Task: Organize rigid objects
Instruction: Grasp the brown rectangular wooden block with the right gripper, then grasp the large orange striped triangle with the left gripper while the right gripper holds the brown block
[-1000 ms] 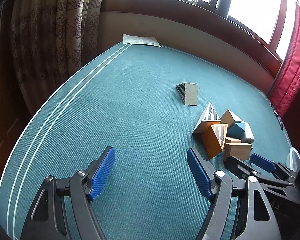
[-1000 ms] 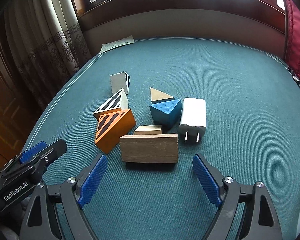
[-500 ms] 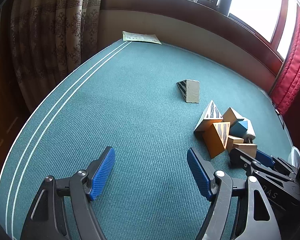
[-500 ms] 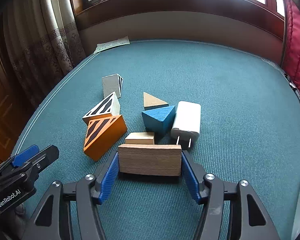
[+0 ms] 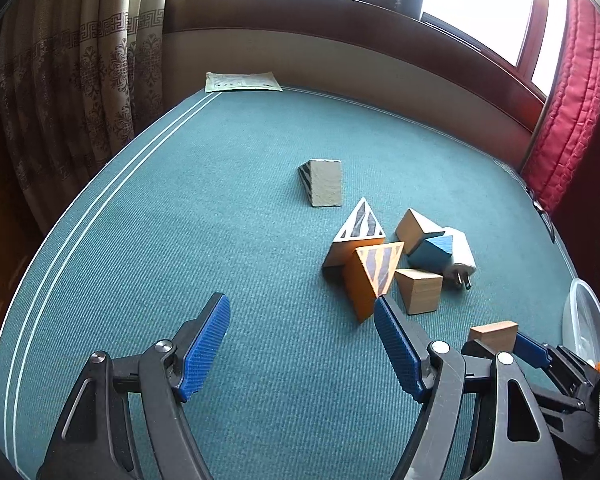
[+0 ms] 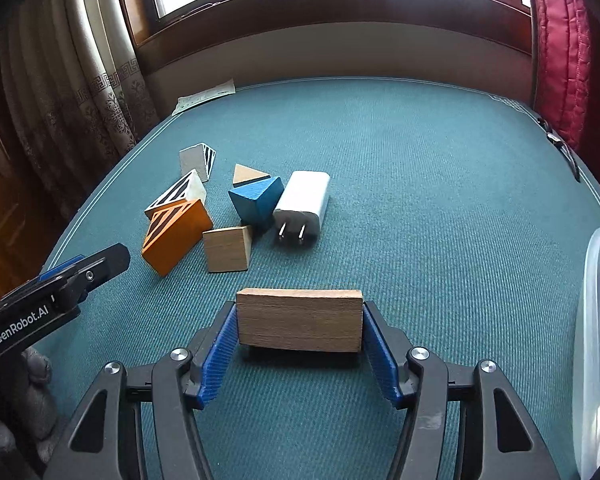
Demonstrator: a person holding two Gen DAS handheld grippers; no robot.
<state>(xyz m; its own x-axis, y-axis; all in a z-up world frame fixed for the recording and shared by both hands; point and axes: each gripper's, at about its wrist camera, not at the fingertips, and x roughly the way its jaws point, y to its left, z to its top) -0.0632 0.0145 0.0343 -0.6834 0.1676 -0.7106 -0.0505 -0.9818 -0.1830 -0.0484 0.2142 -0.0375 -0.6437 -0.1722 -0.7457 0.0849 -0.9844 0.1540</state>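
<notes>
My right gripper (image 6: 299, 320) is shut on a brown rectangular wooden block (image 6: 299, 319), held just above the green cloth, clear of the pile. That same block (image 5: 494, 332) shows at the lower right of the left wrist view. Behind it lie an orange striped wedge (image 6: 176, 236), a small tan block (image 6: 227, 249), a blue wedge (image 6: 256, 200), a white plug charger (image 6: 303, 204), a white striped prism (image 6: 178, 196), a tan triangle (image 6: 247, 174) and a grey striped wedge (image 6: 198, 160). My left gripper (image 5: 302, 340) stands open over bare cloth, left of the orange wedge (image 5: 370, 276).
A clear plastic container (image 6: 596, 344) stands at the table's right edge, also seen as a container (image 5: 584, 328) in the left wrist view. A paper sheet (image 5: 242, 81) lies at the far left corner. Curtains hang left, a red one right, a window sill behind.
My right gripper closed on the brown block and drew it back out of the pile toward the container side. The left gripper shifted a little, still open.
</notes>
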